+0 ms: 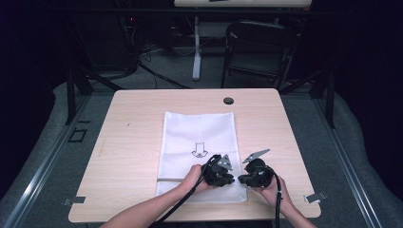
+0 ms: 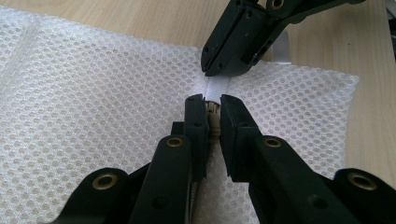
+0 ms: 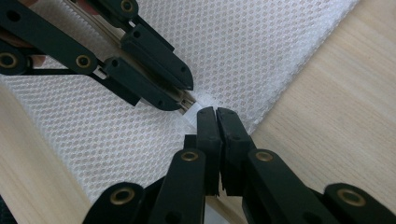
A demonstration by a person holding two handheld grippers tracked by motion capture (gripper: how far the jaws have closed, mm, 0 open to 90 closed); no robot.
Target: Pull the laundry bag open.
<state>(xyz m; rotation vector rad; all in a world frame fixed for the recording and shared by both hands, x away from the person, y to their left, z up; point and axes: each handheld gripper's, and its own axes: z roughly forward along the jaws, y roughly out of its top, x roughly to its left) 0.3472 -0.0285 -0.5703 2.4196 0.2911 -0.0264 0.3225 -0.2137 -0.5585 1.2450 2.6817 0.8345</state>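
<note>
A white mesh bag [image 1: 199, 128] lies flat on the wooden table [image 1: 133, 123], with a zipper along its near end. In the left gripper view my left gripper [image 2: 212, 105] is shut on the beige zipper slider [image 2: 214, 119]. Just beyond it, my right gripper [image 2: 215, 70] pinches the white zipper tape end [image 2: 217, 87]. In the right gripper view my right gripper [image 3: 215, 114] has its jaws pressed together on that white tape tab [image 3: 201, 101] near the bag's corner. There my left gripper [image 3: 183, 97] comes in from the upper left. In the high view both grippers meet tip to tip at the bag's near right corner [image 1: 236, 180].
A black arrow print [image 1: 199, 150] marks the bag's middle. A round dark grommet [image 1: 228, 100] sits near the table's far edge. A dark folding chair [image 1: 259, 47] and a white table leg [image 1: 196, 52] stand behind the table. Bare wood lies on both sides of the bag.
</note>
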